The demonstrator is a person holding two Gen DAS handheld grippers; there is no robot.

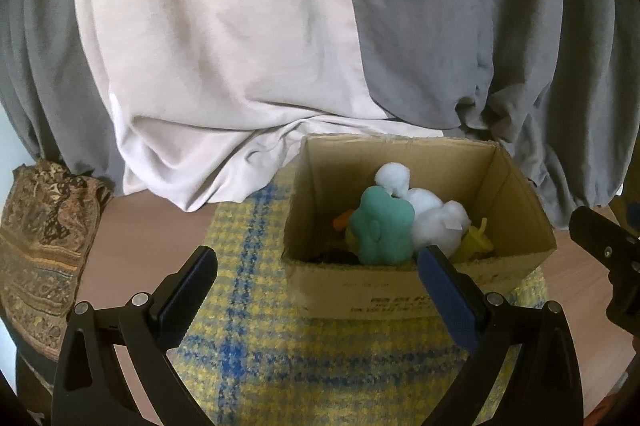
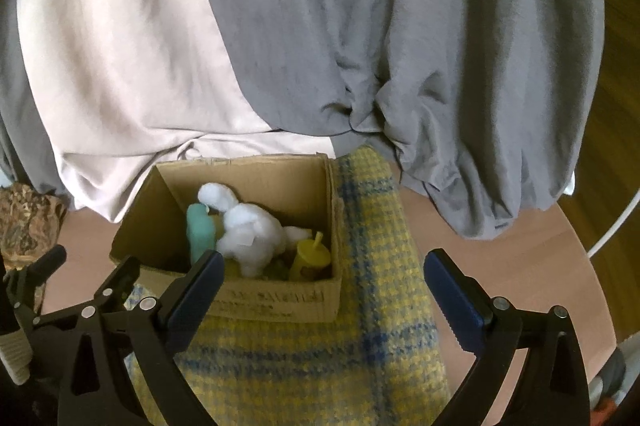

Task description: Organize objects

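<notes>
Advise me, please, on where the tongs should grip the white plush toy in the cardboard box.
Take the white plush toy by its raised head and neck, coming down from above: it lies on top, but the teal toy, yellow cup and cardboard box walls block its sides.

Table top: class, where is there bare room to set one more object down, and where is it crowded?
Bare table lies between the patterned cloth and the checked mat, and right of the mat. The mat's near half is free. The cardboard box is crowded with toys.
</notes>
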